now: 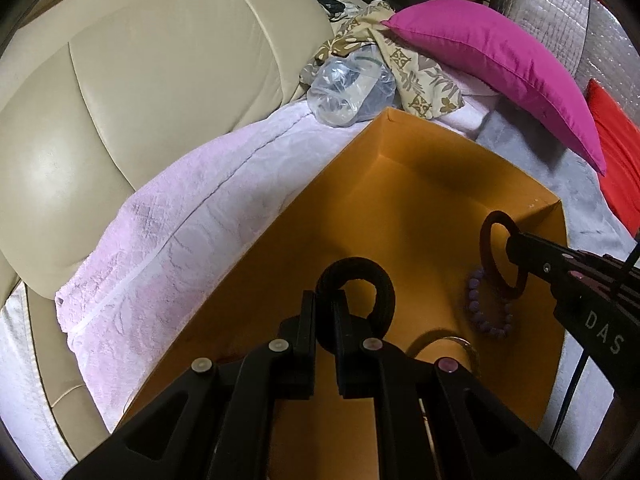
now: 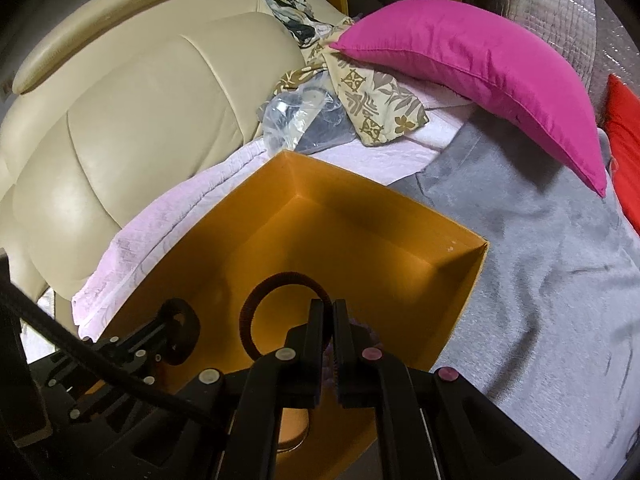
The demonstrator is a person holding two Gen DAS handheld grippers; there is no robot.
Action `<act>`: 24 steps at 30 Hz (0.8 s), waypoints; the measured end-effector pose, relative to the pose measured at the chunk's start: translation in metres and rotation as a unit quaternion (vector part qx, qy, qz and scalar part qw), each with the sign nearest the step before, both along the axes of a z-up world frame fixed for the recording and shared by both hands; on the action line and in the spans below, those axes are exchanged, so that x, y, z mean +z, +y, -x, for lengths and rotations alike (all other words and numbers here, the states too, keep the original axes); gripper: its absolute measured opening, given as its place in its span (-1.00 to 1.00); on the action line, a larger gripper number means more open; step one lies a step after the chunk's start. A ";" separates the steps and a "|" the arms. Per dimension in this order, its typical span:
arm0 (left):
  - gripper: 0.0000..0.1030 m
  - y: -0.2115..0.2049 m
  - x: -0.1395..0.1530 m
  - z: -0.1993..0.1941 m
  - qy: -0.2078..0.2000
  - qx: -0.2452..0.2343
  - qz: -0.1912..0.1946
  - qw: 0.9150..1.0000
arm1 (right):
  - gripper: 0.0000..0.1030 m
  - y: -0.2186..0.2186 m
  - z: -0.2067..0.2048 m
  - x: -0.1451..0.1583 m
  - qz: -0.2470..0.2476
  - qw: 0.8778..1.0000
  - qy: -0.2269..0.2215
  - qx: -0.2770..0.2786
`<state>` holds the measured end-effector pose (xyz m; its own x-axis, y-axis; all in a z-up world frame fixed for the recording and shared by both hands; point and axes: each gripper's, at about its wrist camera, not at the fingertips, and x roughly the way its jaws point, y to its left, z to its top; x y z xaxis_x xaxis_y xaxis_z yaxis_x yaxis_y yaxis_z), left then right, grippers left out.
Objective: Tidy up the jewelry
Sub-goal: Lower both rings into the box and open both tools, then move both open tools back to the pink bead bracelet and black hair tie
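An open orange box lies on the covered sofa. My left gripper is shut on a thick black ring and holds it over the box; the right wrist view shows that gripper and black ring at the lower left. My right gripper is shut on a thin dark brown ring, also over the box, and appears in the left wrist view with the ring. A purple bead bracelet and a metal bangle lie on the box floor.
A beige leather sofa back rises to the left. A pink towel and grey blanket cover the seat. A magenta cushion, patterned cloth, clear plastic bag and red cushion lie beyond the box.
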<state>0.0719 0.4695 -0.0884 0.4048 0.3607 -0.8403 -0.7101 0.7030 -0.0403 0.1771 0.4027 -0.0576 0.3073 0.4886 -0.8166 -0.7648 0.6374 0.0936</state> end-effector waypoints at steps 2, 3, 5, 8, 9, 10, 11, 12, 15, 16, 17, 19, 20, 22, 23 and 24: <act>-0.85 0.001 -0.001 -0.001 0.002 0.000 0.001 1.000 | -0.90 0.002 -0.001 -0.002 0.003 1.000 0.001 0.001; -0.85 0.002 -0.002 -0.001 0.003 0.000 0.001 1.000 | -0.90 0.003 -0.001 -0.004 0.004 1.000 0.002 0.000; -0.83 0.004 -0.003 -0.002 0.003 0.002 0.008 1.000 | -0.89 0.006 -0.002 -0.007 0.011 1.000 0.006 0.001; -0.61 0.007 -0.005 -0.001 0.001 0.013 0.017 1.000 | -0.77 0.009 -0.003 -0.011 0.015 1.000 0.003 0.002; -0.35 0.007 -0.005 -0.001 0.003 0.015 0.014 1.000 | -0.67 0.008 -0.003 -0.011 0.012 1.000 0.005 0.002; -0.05 0.007 -0.005 0.000 0.005 0.017 0.010 1.000 | -0.41 0.008 -0.002 -0.011 0.011 1.000 0.004 0.001; 0.00 0.007 -0.005 0.001 0.004 0.018 0.006 1.000 | -0.10 0.007 -0.003 -0.011 0.010 1.000 0.003 -0.001; 0.00 0.007 -0.003 0.003 0.000 0.022 0.003 1.000 | 0.03 0.007 -0.003 -0.011 0.009 1.000 0.004 -0.002; 0.00 0.008 0.000 0.006 -0.004 0.026 0.004 1.000 | 0.09 0.004 -0.005 -0.008 0.000 1.000 0.001 -0.010; 0.00 0.008 0.002 0.008 -0.006 0.026 0.004 1.000 | 0.09 0.002 -0.006 -0.007 -0.004 1.000 0.005 -0.013; 0.00 0.008 0.005 0.009 -0.007 0.027 0.002 1.000 | 0.09 -0.001 -0.007 -0.005 -0.012 1.000 0.008 -0.017; 0.02 0.006 0.009 0.013 -0.010 0.032 -0.005 0.999 | 0.09 -0.008 -0.008 0.001 -0.025 0.999 0.008 -0.022; 0.03 0.005 0.012 0.016 -0.012 0.033 -0.009 0.999 | 0.09 -0.013 -0.009 0.004 -0.033 0.999 0.007 -0.025; 0.08 0.001 0.020 0.023 -0.015 0.036 -0.020 0.999 | 0.10 -0.026 -0.009 0.012 -0.056 0.998 0.011 -0.035; 0.09 -0.001 0.025 0.027 -0.020 0.037 -0.026 0.999 | 0.13 -0.035 -0.009 0.016 -0.072 0.997 0.015 -0.040; 0.10 -0.007 0.031 0.032 -0.026 0.035 -0.035 0.998 | 0.14 -0.046 -0.008 0.021 -0.083 0.995 0.014 -0.046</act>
<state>0.0397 0.4628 -0.0573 0.4183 0.4475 -0.7904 -0.7564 0.6534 -0.0303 0.1851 0.3565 -0.0365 0.3348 0.5884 -0.7360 -0.6997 0.6784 0.2240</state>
